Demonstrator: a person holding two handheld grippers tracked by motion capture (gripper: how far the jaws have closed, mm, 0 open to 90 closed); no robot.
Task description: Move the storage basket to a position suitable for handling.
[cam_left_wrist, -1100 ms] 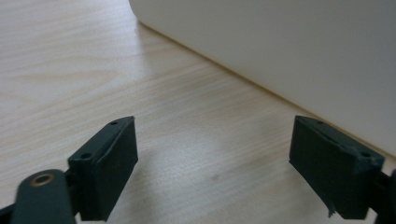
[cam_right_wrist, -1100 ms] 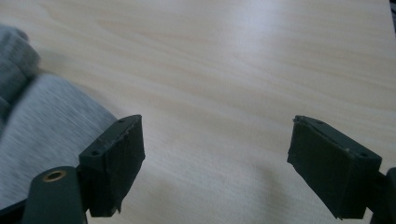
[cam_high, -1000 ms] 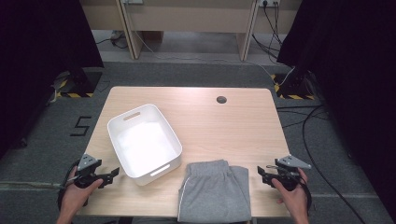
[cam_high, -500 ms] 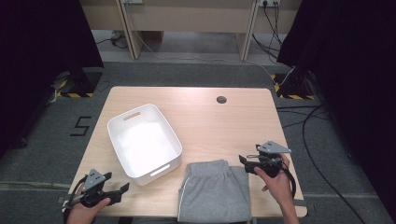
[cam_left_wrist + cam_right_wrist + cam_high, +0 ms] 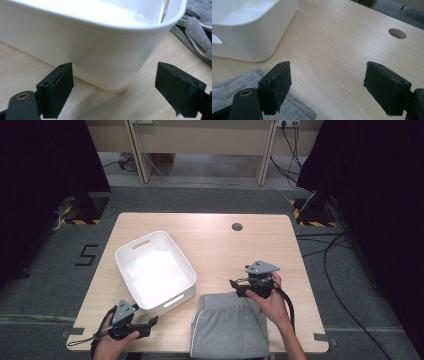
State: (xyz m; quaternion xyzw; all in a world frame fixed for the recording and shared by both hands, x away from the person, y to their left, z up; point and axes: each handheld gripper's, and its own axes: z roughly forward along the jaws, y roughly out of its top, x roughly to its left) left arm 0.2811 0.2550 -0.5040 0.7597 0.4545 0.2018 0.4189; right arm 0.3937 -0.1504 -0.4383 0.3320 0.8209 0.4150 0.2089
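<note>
Cloth is what we handle: grey shorts [image 5: 230, 327] lie folded at the table's [image 5: 210, 235] six o'clock edge, just beside the white bin [image 5: 155, 272] at their ten o'clock. We judge them light, soft and floppy, unlikely to slip, so a pinch on the thick waistband or a folded corner should hold best. Our right gripper [image 5: 239, 287] hovers over their top edge, jaws spread though just closing slightly, nothing between them. Our left gripper [image 5: 150, 322], jaws released, faces the bin's near corner.
</note>
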